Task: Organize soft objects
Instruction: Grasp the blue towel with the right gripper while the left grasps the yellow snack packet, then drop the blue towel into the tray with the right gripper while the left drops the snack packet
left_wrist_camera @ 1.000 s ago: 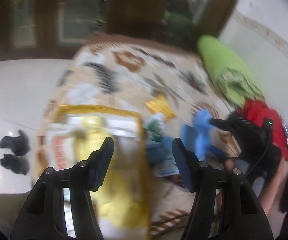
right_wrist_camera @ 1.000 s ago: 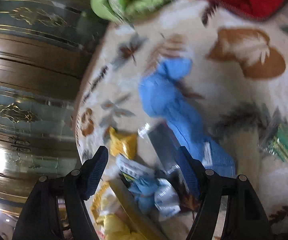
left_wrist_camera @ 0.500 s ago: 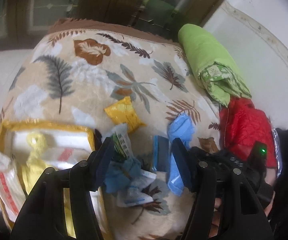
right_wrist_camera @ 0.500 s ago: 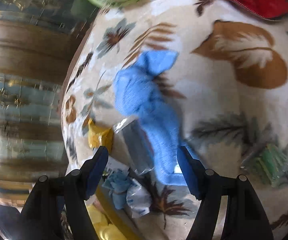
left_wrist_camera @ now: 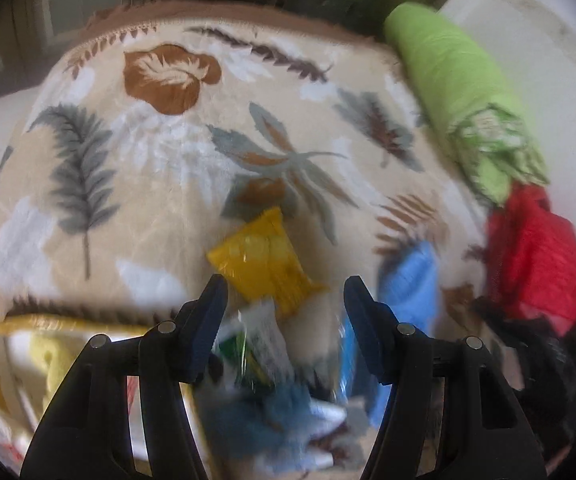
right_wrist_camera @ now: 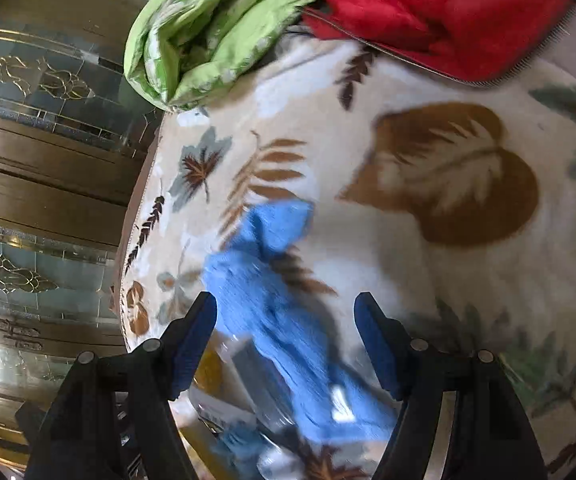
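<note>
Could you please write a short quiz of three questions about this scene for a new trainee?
1. True or false: the right gripper is shut on the blue cloth.
2. Multiple choice: what lies just ahead of the open left gripper? A) the yellow packet B) the red cloth C) the green bundle
3. Fill in: the red cloth lies beside the ______ bundle at the edge of the leaf blanket.

Key: 1 false, it is open, with the blue cloth between its fingers; 2 A; 3 green.
</note>
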